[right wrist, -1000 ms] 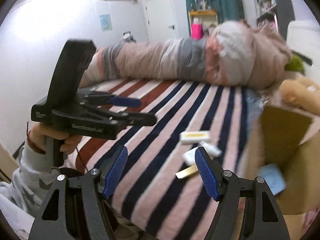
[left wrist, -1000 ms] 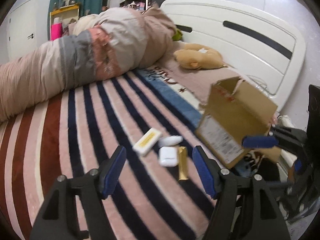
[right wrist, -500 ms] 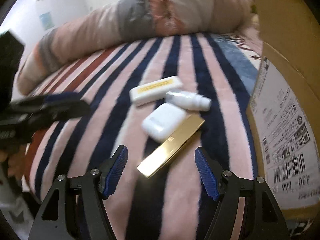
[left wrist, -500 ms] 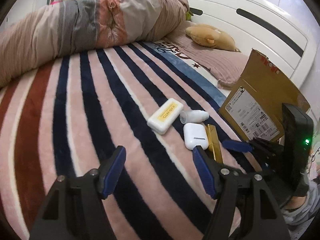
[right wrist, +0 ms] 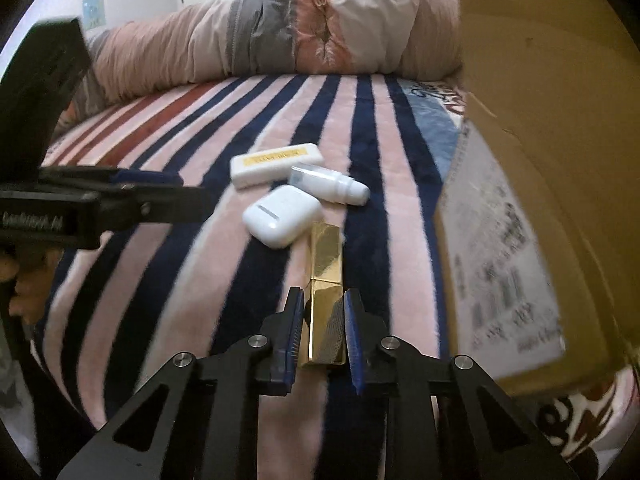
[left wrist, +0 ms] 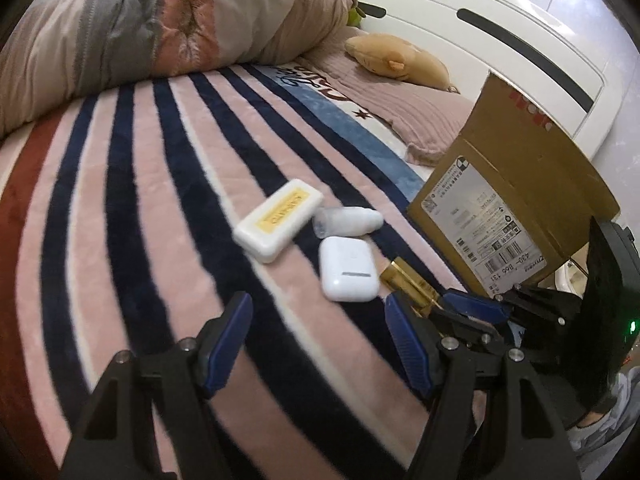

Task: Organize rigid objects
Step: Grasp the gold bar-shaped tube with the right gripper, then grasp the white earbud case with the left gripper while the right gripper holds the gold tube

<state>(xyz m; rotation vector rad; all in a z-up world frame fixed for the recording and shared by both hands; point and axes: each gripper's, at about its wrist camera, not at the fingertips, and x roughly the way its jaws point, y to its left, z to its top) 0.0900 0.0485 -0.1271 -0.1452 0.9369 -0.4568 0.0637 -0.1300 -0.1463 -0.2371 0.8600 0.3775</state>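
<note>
Right gripper (right wrist: pixel 320 320) fingers (right wrist: pixel 294 320) pinch the gold bar (right wrist: pixel 326 276).

Left claw (left wrist: pixel 318 334) wide open above striped blanket (left wrist: pixel 132 200) on bed. Ahead: white case with yellow label (left wrist: pixel 279 220), small white bottle (left wrist: pixel 347 221), white earbud case (left wrist: pixel 348 269), close together. Gold bar (left wrist: pixel 408 285) beside earbud case, right claw (left wrist: pixel 464 304) at its near end. Cardboard box (left wrist: pixel 512 208) stands right.
</note>
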